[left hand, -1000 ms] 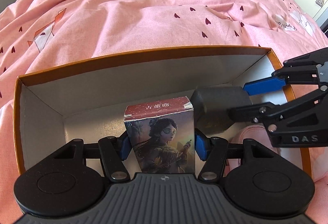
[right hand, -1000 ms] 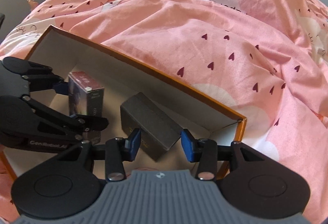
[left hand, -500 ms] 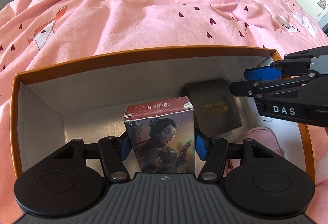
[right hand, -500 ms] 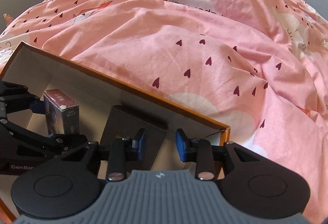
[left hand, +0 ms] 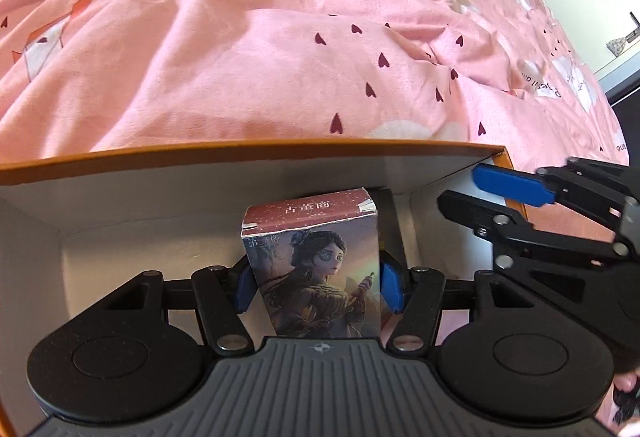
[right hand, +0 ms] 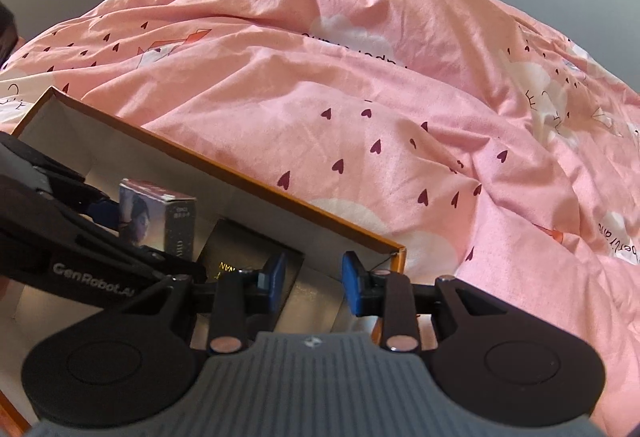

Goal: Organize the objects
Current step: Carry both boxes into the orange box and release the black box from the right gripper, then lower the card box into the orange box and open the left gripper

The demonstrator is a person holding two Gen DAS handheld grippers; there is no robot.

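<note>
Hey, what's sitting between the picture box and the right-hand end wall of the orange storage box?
A dark box with gold lettering lies flat there, beside the picture box, inside the orange storage box. The right wrist view shows it.

Each camera sits on a gripper and looks forward and down along its two fingers. The left wrist camera is very close to the picture box [left hand: 316, 261], which fills the middle of its view between the left gripper [left hand: 318, 287]. It faces the far wall of the orange tray [left hand: 248, 153], with the pink blanket [left hand: 248, 49] beyond. The right gripper [left hand: 472, 185] pokes in from its right side.

The right wrist camera looks from the tray's right end, a little higher, across the tray corner [right hand: 396, 251]. The left gripper [right hand: 100, 209] shows at its left. Both views share the picture box [right hand: 156, 217], the tray and the blanket [right hand: 360, 97].
</note>
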